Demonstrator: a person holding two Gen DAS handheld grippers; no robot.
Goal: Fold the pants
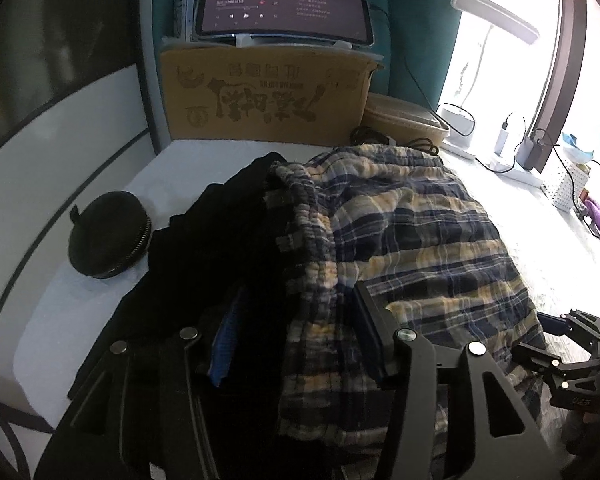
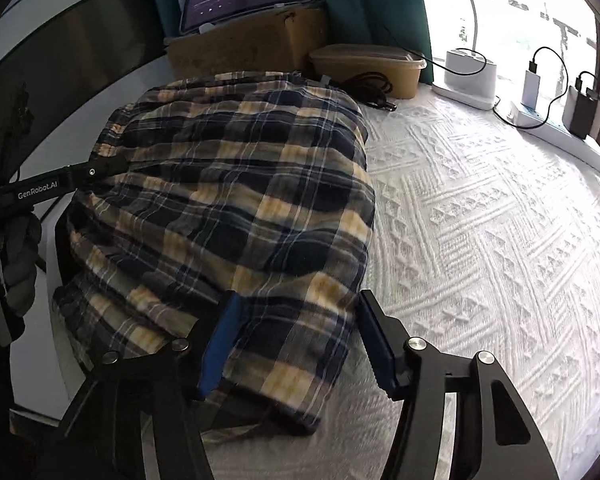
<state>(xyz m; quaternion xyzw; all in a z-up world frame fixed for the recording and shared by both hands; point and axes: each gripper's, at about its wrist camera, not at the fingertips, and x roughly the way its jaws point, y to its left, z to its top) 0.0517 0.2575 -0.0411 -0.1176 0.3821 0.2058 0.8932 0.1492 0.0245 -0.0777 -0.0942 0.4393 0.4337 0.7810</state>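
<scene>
the navy-and-yellow plaid cotton pants lie folded on the white knitted bedspread, long axis running from the near hem to the gathered waistband by the cardboard box. both the left gripper and right gripper stand spread, pinching nothing (cloth merely between them). a careless withdrawal could snag the hem and undo the fold.

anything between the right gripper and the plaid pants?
Nothing visible. The right gripper is open, its jaws straddling the near edge of the folded navy-and-yellow plaid pants on the white textured cover. No pad visibly presses the cloth. The tan lidded container and black cable lie beyond the pants.
</scene>
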